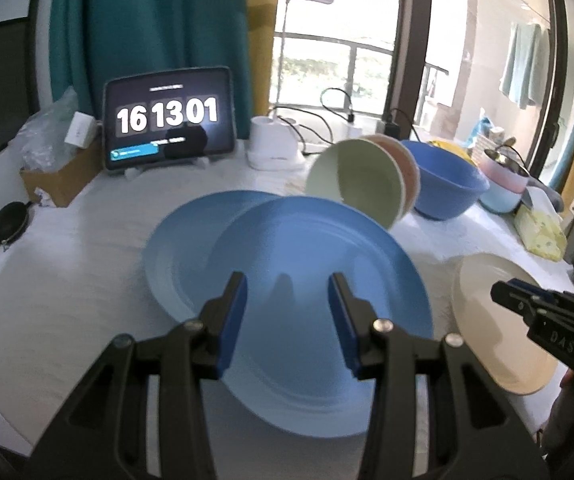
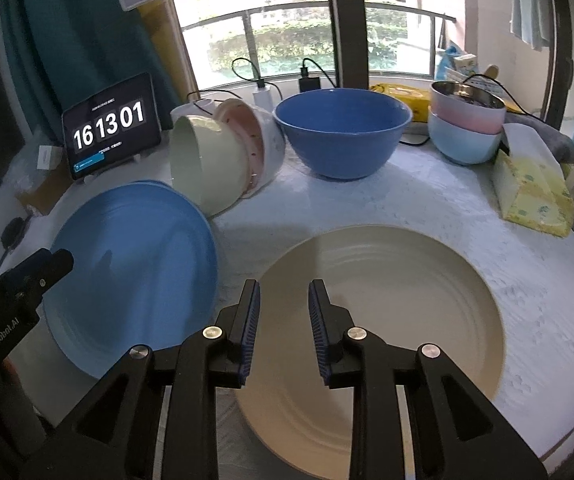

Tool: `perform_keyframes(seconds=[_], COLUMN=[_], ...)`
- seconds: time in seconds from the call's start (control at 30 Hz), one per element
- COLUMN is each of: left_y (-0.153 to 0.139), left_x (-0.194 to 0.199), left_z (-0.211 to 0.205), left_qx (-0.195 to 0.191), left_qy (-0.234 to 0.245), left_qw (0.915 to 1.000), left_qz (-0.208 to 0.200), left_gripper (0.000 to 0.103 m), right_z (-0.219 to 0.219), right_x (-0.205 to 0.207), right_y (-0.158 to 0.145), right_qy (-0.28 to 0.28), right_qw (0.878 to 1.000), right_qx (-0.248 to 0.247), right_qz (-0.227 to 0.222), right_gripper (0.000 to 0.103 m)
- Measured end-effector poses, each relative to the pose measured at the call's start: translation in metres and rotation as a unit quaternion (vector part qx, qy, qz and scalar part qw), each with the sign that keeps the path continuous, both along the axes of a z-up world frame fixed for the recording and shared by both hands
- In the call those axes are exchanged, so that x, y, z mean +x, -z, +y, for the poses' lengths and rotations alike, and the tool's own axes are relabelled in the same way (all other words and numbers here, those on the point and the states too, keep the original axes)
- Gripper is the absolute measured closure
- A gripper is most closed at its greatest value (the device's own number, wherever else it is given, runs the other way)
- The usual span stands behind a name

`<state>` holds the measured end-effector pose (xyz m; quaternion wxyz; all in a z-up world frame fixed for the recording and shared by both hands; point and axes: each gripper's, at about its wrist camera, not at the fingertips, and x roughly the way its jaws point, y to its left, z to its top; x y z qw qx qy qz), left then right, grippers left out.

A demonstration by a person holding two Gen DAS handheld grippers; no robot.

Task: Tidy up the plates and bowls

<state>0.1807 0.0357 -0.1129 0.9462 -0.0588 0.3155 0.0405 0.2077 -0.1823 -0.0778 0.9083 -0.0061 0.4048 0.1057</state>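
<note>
Two blue plates overlap on the white table: a darker one (image 1: 319,264) (image 2: 135,256) rests partly on a paler one (image 1: 179,248). My left gripper (image 1: 287,284) (image 2: 61,260) hovers open above the darker plate, with nothing between its pads. A cream plate (image 2: 399,304) (image 1: 487,320) lies to the right. My right gripper (image 2: 284,288) (image 1: 505,292) stands open over its near left rim, pads clear of it. Behind, a green bowl (image 2: 203,164) (image 1: 355,184) lies on its side, nested in a pink bowl (image 2: 247,136). A big blue bowl (image 2: 343,136) stands upright beside them.
Stacked pink and light blue bowls (image 2: 467,132) stand at the back right, a yellow tissue box (image 2: 535,196) beside them. A tablet clock (image 1: 171,120), a white lamp base (image 1: 275,144), a cardboard box (image 1: 55,180) and charger cables line the back edge.
</note>
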Motion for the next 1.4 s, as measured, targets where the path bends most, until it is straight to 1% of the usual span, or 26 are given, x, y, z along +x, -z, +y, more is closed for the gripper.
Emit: perform_keyframes(seconds=[0.3, 0.6, 0.97, 1.23, 1.4], left_y=[-0.001, 0.011, 0.022, 0.027, 0.03], left_x=[-0.003, 0.006, 0.013, 0.019, 0.021], left_z=[0.016, 0.028, 0.04, 0.04, 0.04], left_qx=[0.005, -0.002, -0.007, -0.004, 0.004], left_qy=[-0.022, -0.033, -0.039, -0.036, -0.035], left_qw=[0.9997, 0.9994, 0.9988, 0.9988, 0.9988], left_qz=[-0.01, 0.013, 0.028, 0.034, 0.034], left_gripper=[0.059, 0.057, 0.056, 0.056, 0.056], right_z=[0.019, 0.031, 0.045, 0.05, 0.053], right_x=[0.007, 0.013, 0.022, 0.03, 0.033], right_y=[0.004, 0.01, 0.022, 0.03, 0.035], right_qy=[-0.017, -0.025, -0.036, -0.036, -0.036], right_qw=[1.0, 1.0, 0.999, 0.998, 0.998], right_qx=[-0.002, -0.006, -0.009, -0.013, -0.017], right_qz=[0.007, 0.015, 0.031, 0.043, 0.049], right_gripper=[0.076, 0.076, 0.076, 0.076, 0.076])
